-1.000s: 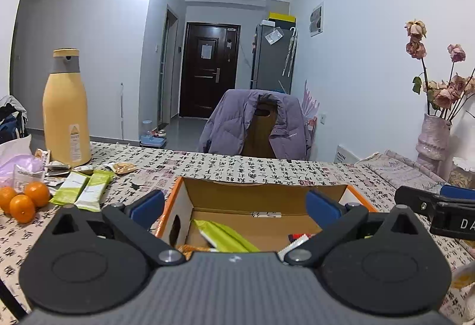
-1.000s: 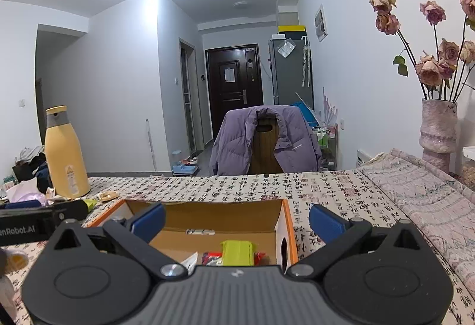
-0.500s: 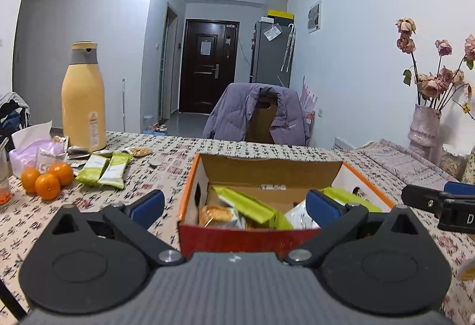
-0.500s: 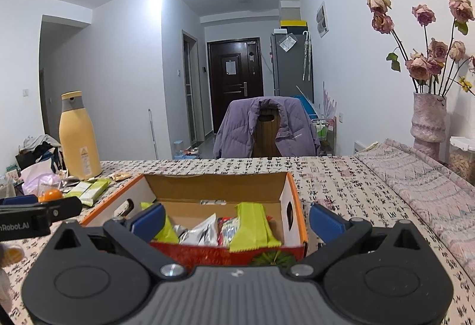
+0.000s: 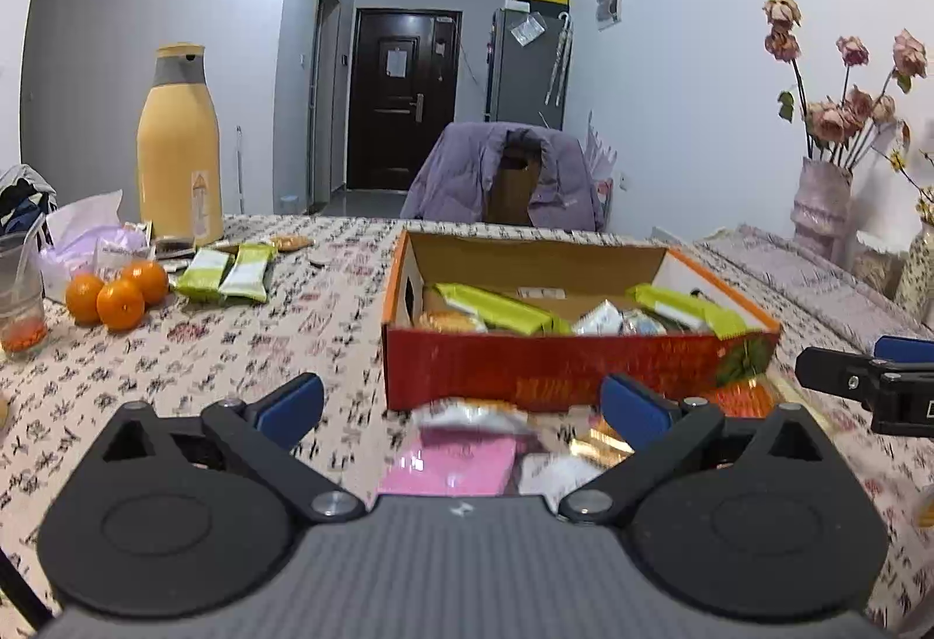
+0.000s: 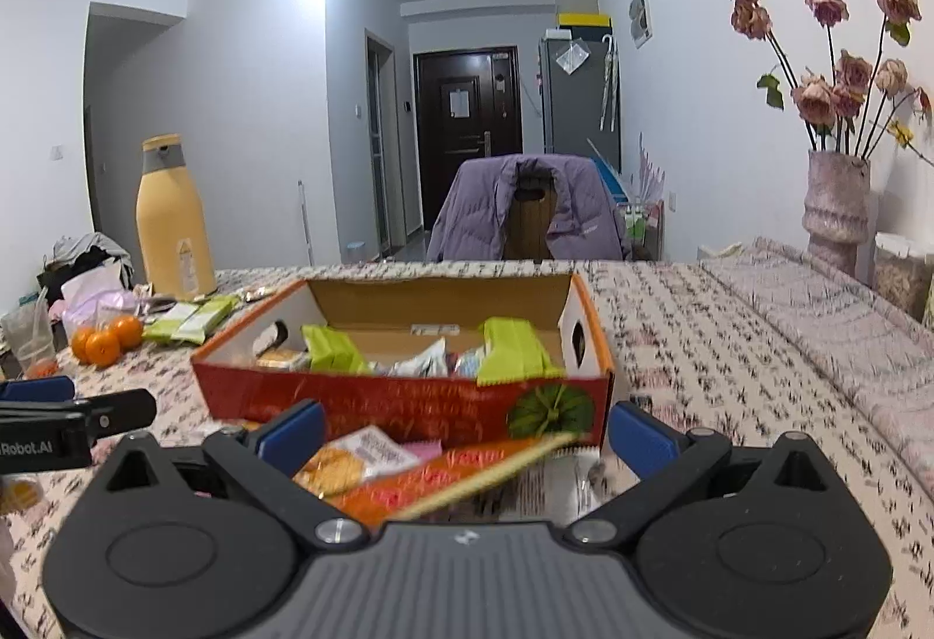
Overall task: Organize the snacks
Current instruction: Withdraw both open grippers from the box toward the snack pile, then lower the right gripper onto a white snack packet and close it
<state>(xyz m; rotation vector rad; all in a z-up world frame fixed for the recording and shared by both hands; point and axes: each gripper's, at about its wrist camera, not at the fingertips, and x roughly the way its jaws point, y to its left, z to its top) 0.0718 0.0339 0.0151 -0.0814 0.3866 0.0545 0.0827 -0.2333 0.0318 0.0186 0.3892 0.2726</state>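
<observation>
A red and orange cardboard box (image 5: 560, 365) stands on the patterned tablecloth and holds green bars (image 5: 496, 309) and other packets; it also shows in the right wrist view (image 6: 408, 400). Loose snack packets lie in front of the box: a pink one (image 5: 455, 464), a cookie packet (image 6: 356, 458) and an orange one (image 6: 461, 475). My left gripper (image 5: 461, 402) is open and empty, short of the box above the pink packet. My right gripper (image 6: 464, 429) is open and empty above the loose packets.
Two green bars (image 5: 230, 271) and three oranges (image 5: 117, 292) lie at the left by a yellow thermos (image 5: 178, 149) and a plastic cup (image 5: 17, 300). A vase of dried roses (image 6: 835, 213) stands at the right. A chair with a purple jacket (image 6: 531, 213) is behind the table.
Both grippers have pulled back from the box and risen, so the box's red front and the loose packets before it have come into view. Both stay open.
</observation>
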